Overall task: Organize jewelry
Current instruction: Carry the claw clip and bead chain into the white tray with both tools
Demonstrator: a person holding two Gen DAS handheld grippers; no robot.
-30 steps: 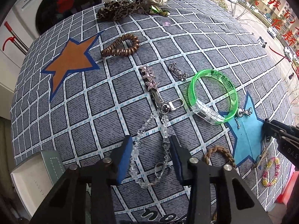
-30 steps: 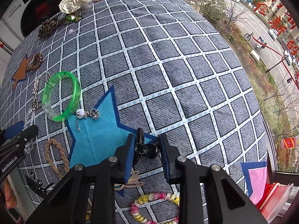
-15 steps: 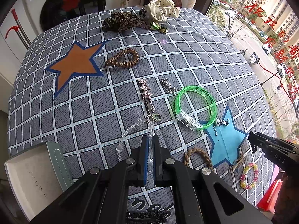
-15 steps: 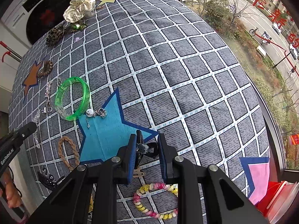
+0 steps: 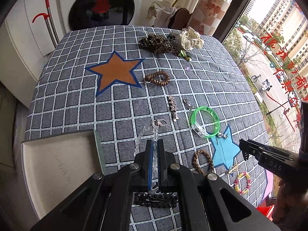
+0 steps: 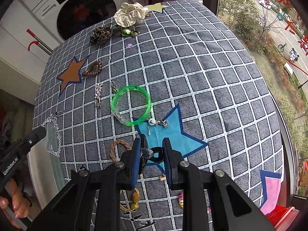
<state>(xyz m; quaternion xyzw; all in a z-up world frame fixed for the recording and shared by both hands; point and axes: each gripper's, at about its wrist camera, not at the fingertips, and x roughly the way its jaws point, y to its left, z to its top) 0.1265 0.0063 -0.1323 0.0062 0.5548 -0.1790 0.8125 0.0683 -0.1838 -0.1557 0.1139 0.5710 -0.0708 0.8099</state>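
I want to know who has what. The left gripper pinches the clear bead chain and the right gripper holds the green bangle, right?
Not quite. The left gripper does pinch the clear bead chain. But the right wrist view shows the right gripper holding a black hair clip; the green bangle lies on the tablecloth.

Home laundry nook: washing machine

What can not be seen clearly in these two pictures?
- Clear bead chain: left wrist view, lower part hidden between left tool pads.
- Black hair claw: right wrist view, sides covered by right tool.
- Black beaded clip: left wrist view, ends behind tool.
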